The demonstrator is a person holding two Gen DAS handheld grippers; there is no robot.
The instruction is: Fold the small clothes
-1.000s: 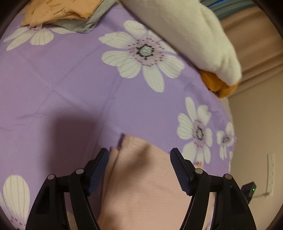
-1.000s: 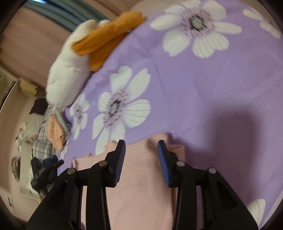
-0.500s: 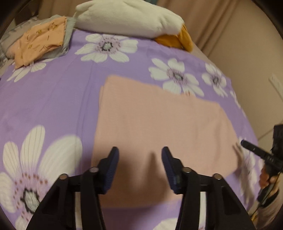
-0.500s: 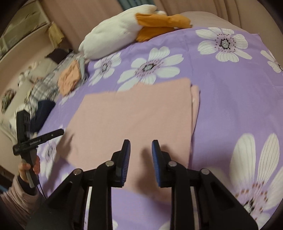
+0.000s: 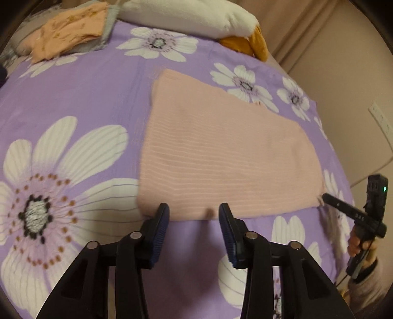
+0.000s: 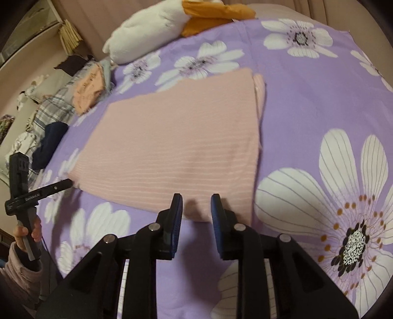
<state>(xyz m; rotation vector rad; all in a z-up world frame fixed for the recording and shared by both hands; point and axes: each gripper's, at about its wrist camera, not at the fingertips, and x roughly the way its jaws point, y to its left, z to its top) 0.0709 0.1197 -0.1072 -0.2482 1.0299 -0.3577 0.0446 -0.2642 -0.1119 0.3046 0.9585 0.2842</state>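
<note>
A pale pink ribbed garment [image 5: 221, 152] lies folded flat as a long rectangle on the purple flowered bedsheet [image 5: 81, 98]. It also shows in the right wrist view [image 6: 172, 137], with a second layer peeking out at its right edge. My left gripper [image 5: 194, 216] is open and empty, just above the garment's near edge at its left end. My right gripper [image 6: 196, 206] is open and empty, just above the near edge at its right end. Each gripper shows in the other's view, held in a hand, at the garment's far end.
A white and orange plush toy [image 5: 196, 14] lies at the head of the bed. A folded orange garment on a grey one [image 5: 66, 36] sits at the back left. Plaid and dark clothes [image 6: 49, 117] pile at the bed's left side. A wall with an outlet [image 5: 380, 117] is on the right.
Both grippers have pulled back and up from low over the pink garment to its near edge. The whole folded garment now shows. Both grippers stay open.
</note>
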